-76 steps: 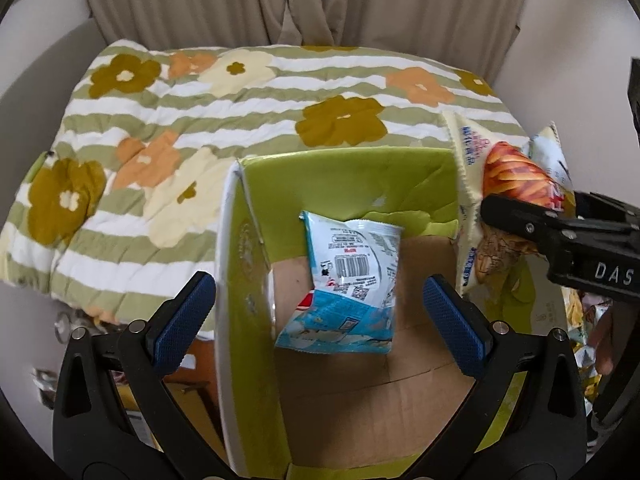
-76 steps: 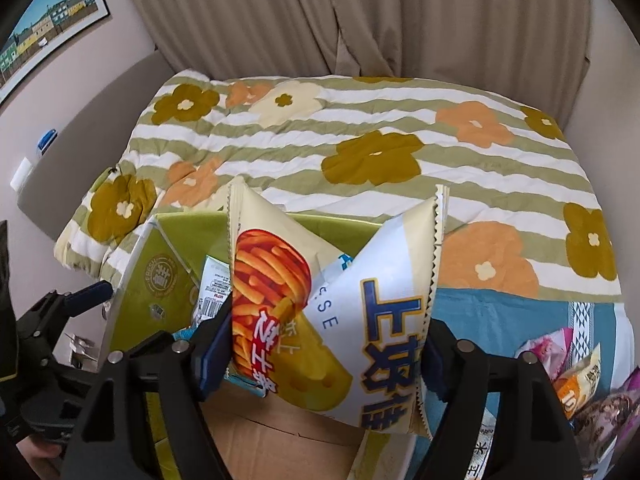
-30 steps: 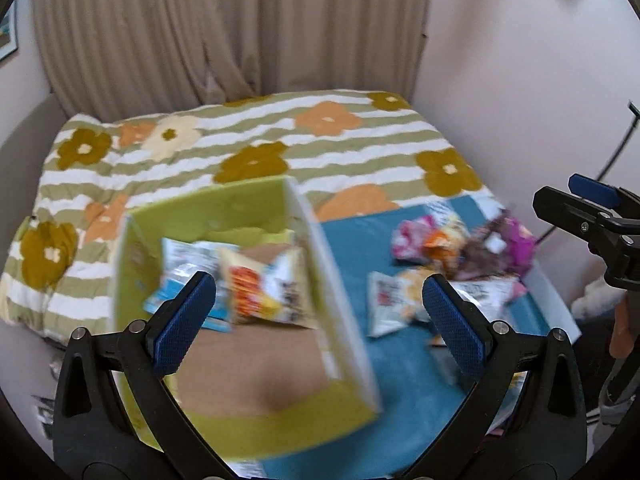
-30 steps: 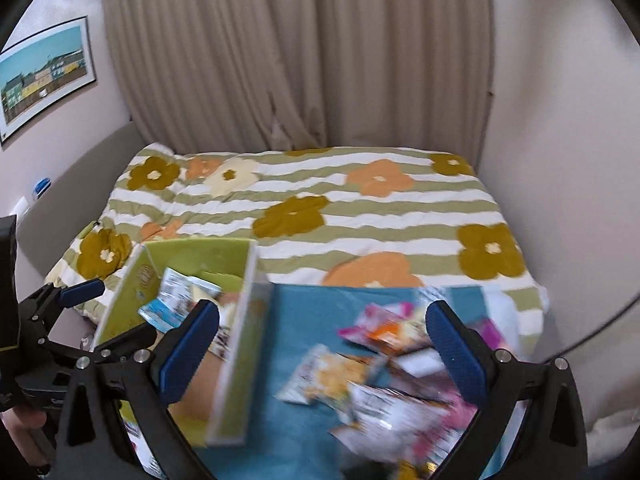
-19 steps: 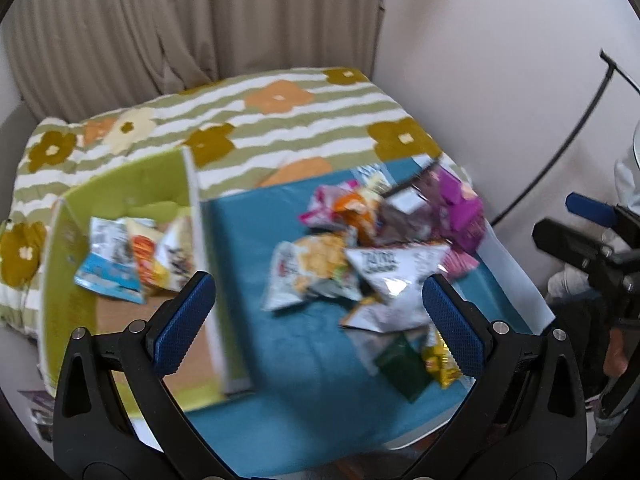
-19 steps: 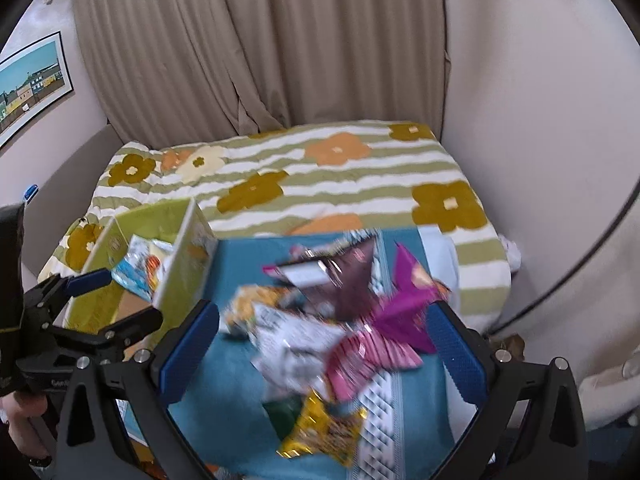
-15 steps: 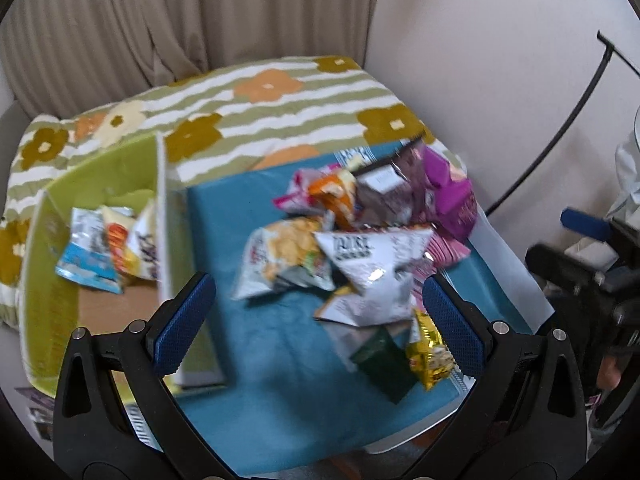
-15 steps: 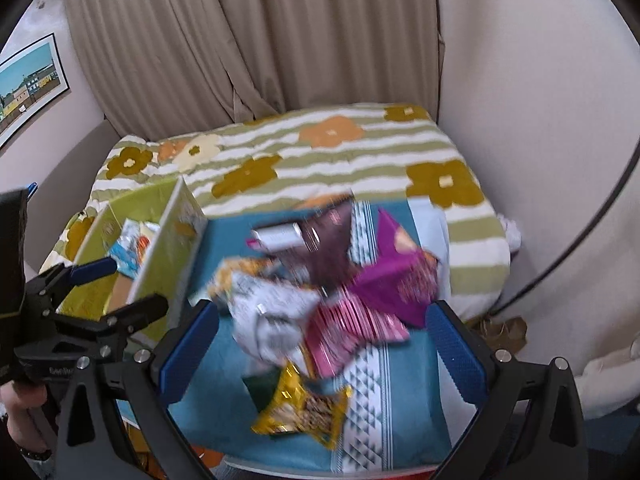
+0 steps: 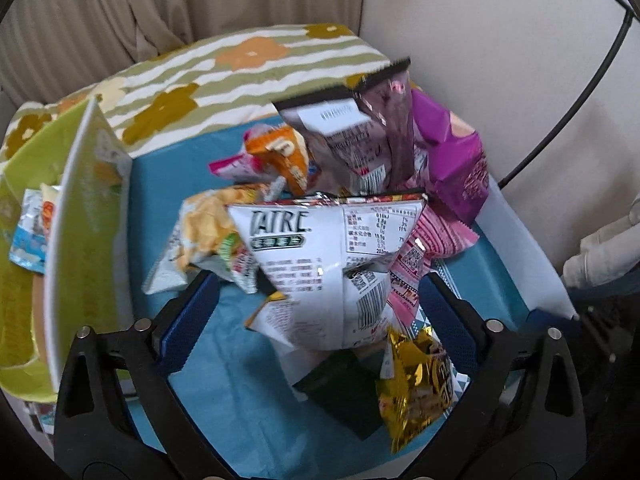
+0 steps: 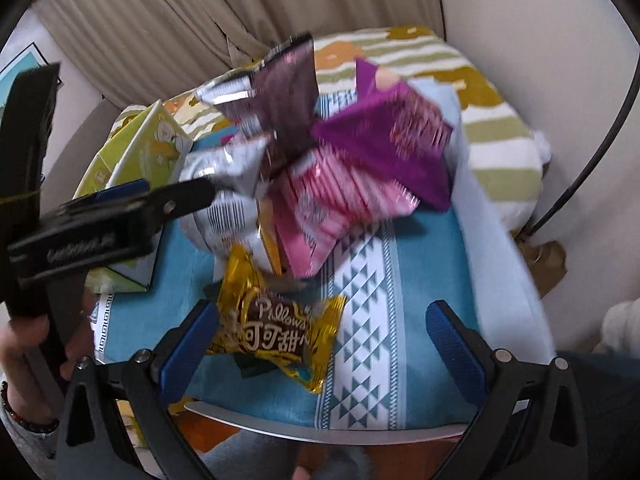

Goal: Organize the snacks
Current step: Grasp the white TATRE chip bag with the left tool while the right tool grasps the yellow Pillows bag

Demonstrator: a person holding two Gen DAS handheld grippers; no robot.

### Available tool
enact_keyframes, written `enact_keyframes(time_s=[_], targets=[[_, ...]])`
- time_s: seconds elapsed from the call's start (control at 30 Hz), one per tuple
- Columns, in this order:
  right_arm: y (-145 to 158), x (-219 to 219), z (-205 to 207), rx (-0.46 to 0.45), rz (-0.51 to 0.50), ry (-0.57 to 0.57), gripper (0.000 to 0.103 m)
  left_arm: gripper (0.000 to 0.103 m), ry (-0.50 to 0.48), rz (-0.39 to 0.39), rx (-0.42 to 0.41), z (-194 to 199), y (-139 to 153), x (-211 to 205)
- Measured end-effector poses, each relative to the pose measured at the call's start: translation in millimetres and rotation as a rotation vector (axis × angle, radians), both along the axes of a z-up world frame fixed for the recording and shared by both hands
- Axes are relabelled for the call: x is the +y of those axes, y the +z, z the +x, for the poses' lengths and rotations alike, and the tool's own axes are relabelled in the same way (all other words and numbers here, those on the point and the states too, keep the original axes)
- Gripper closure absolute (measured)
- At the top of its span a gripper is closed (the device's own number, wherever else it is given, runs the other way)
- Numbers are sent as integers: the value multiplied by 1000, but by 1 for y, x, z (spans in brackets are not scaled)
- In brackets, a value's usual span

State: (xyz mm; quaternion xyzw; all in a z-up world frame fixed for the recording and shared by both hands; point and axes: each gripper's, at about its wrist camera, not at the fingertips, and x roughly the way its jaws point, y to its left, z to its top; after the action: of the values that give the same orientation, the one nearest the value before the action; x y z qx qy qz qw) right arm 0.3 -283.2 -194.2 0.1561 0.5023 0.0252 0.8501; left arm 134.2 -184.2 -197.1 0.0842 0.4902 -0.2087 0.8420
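Snacks sit heaped on the blue-clothed table, two already inside the green box at left. Looks like the pick-the-next-bag step. Left gripper has its jaws spread around the white TAITRE bag; right gripper is spread over the gold Pillows pack. Table edge is close, so lift straight up.

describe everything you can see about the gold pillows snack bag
The gold Pillows bag is a small, crinkly, shiny foil pouch with a dark brown panel bearing white "Pillows" lettering and Chinese characters. It looks puffed, sealed, and lies at the near edge of the snack pile on the blue cloth, overlapping a dark green packet. The open right gripper frames it without touching.
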Motion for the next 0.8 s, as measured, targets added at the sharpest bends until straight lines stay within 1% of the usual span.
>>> enact_keyframes(time_s=[0.1, 0.13, 0.17, 0.2, 0.23, 0.27, 0.33, 0.4, 0.47, 0.6, 0.8], targets=[[-12, 3, -2, 1, 50, 13, 0, 8, 1, 18, 8, 3, -12, -7], [-15, 5, -2, 3, 67, 20, 0, 11, 1, 26, 12, 4, -16, -10], [-18, 6, -2, 8, 80, 25, 0, 16, 1, 34, 16, 5, -20, -12], [-21, 8, -2, 14, 90, 27, 0, 19, -2, 42, 21, 6, -24, -14], [-24, 8, -2, 19, 100, 28, 0, 25, -5, 49, 25, 6, -27, -15], [-28, 9, -2, 24, 114, 27, 0, 31, -9, 48, 32, 6, -30, -16], [-34, 9, 0, 33, 135, 23, 0, 40, -16, 42, 45, 6, -34, -16], [-39, 8, 3, 42, 162, 21, 0, 43, -22, 45, 37, 4, -35, -16], [-44, 9, 5, 50, 179, 22, 0, 46, -31, 41, 32, 3, -35, -15], [-51, 10, 8, 60, 213, 21, 0, 46, -25, 43, 22, 1, -33, -11], [-61, 9, 13, 76, 261, 9, 0, 47, -4, 31, 1, -2, -24, 2]])
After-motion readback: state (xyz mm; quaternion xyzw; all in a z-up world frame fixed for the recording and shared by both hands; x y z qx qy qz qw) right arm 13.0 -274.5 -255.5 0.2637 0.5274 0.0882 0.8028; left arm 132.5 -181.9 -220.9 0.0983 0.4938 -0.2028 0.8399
